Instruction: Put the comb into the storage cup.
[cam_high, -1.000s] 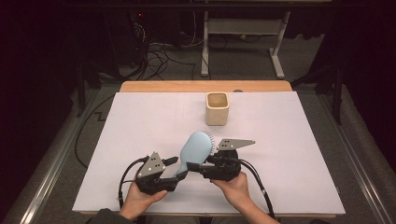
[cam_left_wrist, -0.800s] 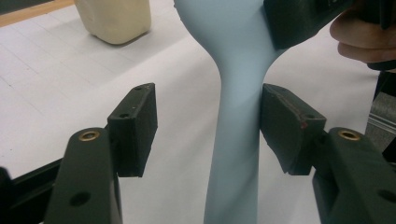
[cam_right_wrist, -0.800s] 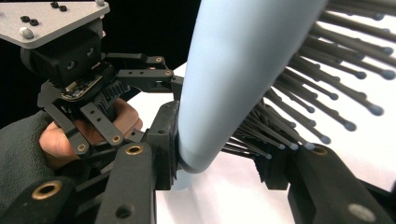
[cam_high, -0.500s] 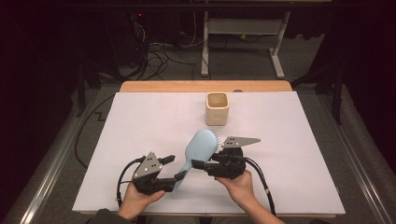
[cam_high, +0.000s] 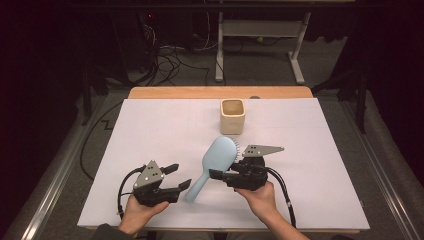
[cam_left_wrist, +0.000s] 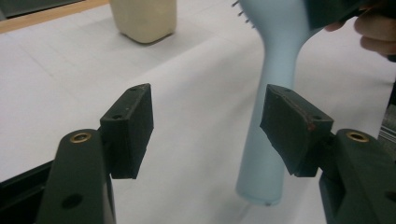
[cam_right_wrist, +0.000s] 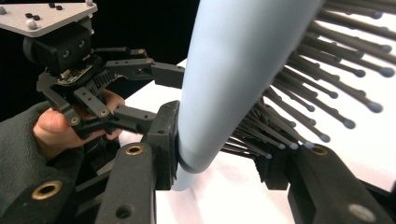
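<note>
A light blue hairbrush (cam_high: 219, 152) slants over the white table sheet, head up and handle end low. My right gripper (cam_high: 216, 173) is shut on its neck just below the bristles, with the brush (cam_right_wrist: 233, 70) pinched between the pads of that gripper (cam_right_wrist: 219, 154). My left gripper (cam_high: 179, 176) sits left of the handle end; its jaws have just been opening and stand open with nothing between them. In the left gripper view the handle (cam_left_wrist: 273, 102) stands just past the right jaw of the left gripper (cam_left_wrist: 205, 116), untouched.
A cream square cup (cam_high: 233, 116) stands upright at the back middle of the sheet (cam_high: 150, 130), also seen far off as the cup (cam_left_wrist: 144, 16). A wooden table edge (cam_high: 220, 92) runs behind it. Cables trail from both grippers toward the front.
The left gripper's jaws have opened and come off the brush handle, drawing slightly left. The right gripper keeps its grip, and the brush head has shifted a little right.
</note>
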